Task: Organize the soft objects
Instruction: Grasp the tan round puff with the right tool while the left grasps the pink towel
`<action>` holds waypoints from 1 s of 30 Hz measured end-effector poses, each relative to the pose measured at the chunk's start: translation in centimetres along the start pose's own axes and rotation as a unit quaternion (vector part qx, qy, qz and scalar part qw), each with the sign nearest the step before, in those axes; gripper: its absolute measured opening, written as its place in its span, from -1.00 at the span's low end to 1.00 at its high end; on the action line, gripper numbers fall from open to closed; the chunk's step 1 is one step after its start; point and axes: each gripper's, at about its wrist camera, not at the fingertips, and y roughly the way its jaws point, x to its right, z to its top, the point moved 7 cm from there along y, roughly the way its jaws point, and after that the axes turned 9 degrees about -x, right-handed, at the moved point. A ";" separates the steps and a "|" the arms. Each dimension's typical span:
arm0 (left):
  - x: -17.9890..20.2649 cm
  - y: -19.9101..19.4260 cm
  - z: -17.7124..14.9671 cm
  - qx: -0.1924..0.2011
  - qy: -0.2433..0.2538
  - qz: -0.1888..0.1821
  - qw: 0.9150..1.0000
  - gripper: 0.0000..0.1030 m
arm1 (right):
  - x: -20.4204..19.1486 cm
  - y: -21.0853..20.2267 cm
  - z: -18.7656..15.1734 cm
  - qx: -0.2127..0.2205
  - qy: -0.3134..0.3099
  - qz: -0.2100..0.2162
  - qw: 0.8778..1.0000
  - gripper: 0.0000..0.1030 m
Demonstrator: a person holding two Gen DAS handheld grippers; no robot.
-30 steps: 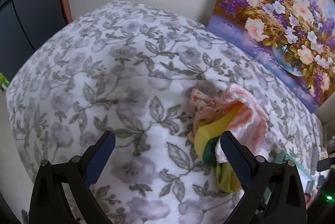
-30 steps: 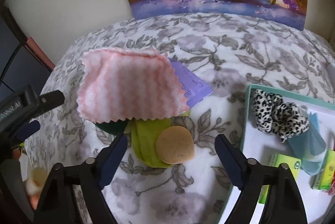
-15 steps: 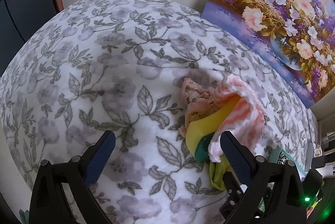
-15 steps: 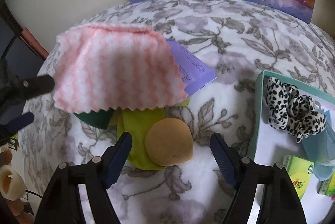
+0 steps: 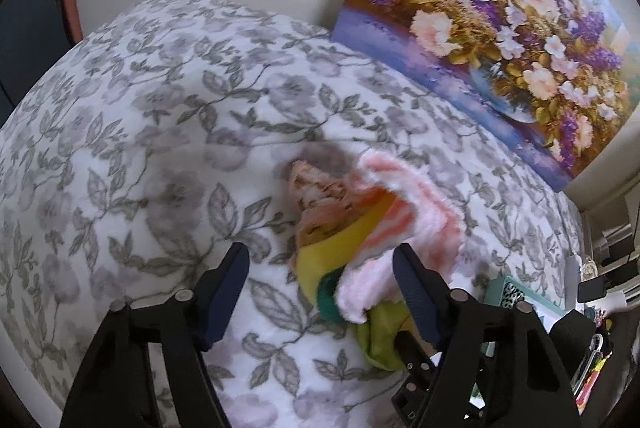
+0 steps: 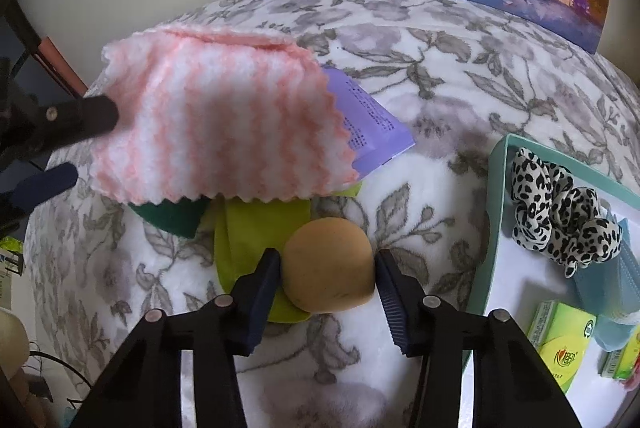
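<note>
1. Sponge puff (image 6: pixel 330 264), tan and round, lies on the flowered blanket (image 6: pixel 420 75) at 6 o'clock of the right wrist view, partly over a lime-green cloth (image 6: pixel 256 232).
2. Right gripper (image 6: pixel 328 282) brackets the puff: its jaws have just been closing, and the blue pads now sit against its 2 flanks, though whether they press yet I cannot tell.
3. Left gripper (image 5: pixel 320 292) is partly spread with jaws that have just been closing; 1 pad lies against the pink-and-white striped cloth (image 5: pixel 400 224) and the gap between the pads shows mostly blanket, so it holds nothing yet.
4. Striped cloth drapes over the pile of soft things at 10 o'clock of the puff, with a purple paper (image 6: pixel 372 123) beneath its 3 o'clock edge.
5. Teal tray (image 6: pixel 486 228) at 3 o'clock holds a leopard-print scrunchie (image 6: pixel 560 220) and green boxes (image 6: pixel 560 344).
6. Handling, as I judge it: the puff looks very light and squashy, so a gentle pinch across its widest part should do; hard squeezing would deform it and it might pop free.
7. Striped cloth is limp and fluffy; it should be taken at an edge or corner, where it will sag and may drag its neighbours.
</note>
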 end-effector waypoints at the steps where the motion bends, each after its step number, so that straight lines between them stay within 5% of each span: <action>1: 0.1 0.0 0.1 0.002 0.002 -0.002 1.000 0.36 | 0.0 0.0 0.0 0.000 0.000 0.001 1.000 -0.02; 8: 1.5 -0.1 0.9 0.027 0.024 -0.023 0.999 0.08 | 1.0 -0.6 0.3 0.007 0.015 0.008 1.000 -0.03; 15: 2.4 0.8 0.9 0.025 0.024 -0.060 0.998 -0.84 | 1.6 -1.3 0.7 0.014 0.026 0.012 0.999 -0.03; 20: 2.9 0.3 0.9 0.029 0.025 -0.089 0.995 -0.94 | 1.5 -2.1 0.8 0.025 0.026 0.012 0.999 -0.03; 30: 4.4 -5.5 2.2 0.097 0.039 -0.155 0.982 -0.96 | 1.9 -5.8 1.4 0.067 0.034 0.021 0.997 -0.03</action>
